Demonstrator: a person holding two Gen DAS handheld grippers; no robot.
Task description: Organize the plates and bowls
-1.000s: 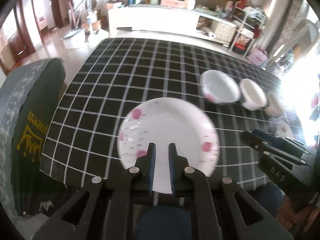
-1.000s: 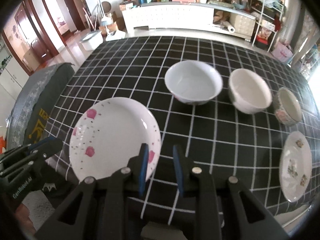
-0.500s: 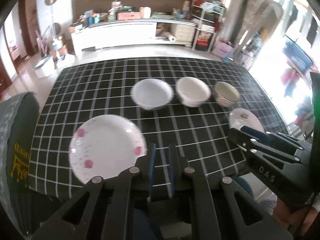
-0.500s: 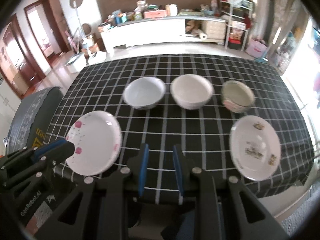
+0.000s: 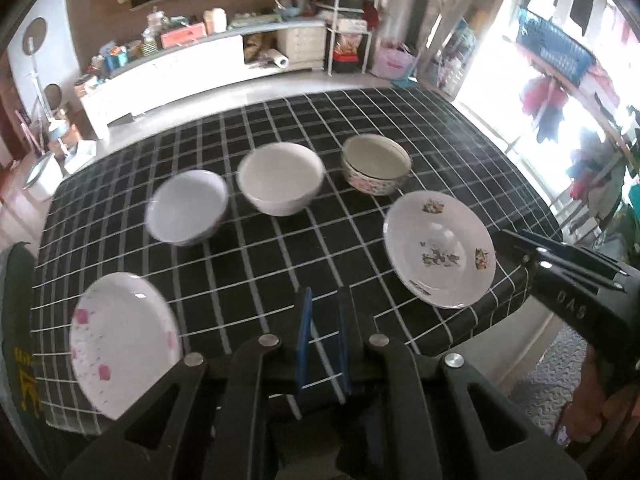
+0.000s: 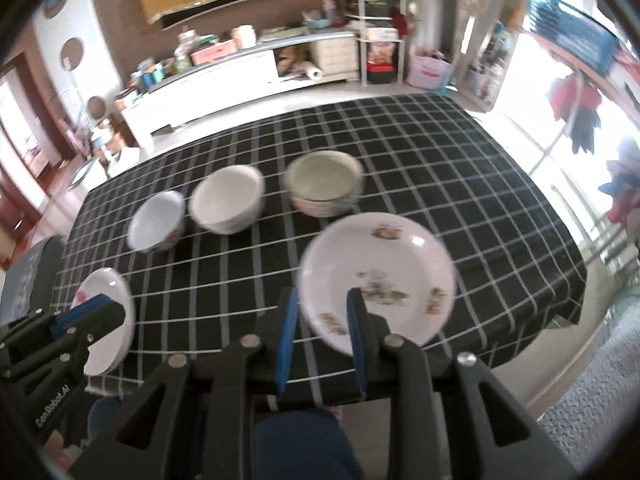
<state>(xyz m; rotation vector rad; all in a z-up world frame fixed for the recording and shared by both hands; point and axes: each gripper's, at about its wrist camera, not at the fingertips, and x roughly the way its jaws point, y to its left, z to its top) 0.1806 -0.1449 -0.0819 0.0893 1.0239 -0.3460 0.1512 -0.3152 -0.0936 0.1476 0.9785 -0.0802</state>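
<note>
overhanging table edges, pink plate (image 5: 124,344) and floral plate (image 5: 440,248)

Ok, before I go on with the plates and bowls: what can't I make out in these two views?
- Pink-spotted plate: right wrist view, its near part is covered by the left tool.
- Floral bowl: right wrist view, blurred; whether it is one bowl or a stack is unclear.
- Floral plate: right wrist view, whether the right tool touches its rim cannot be told.
</note>
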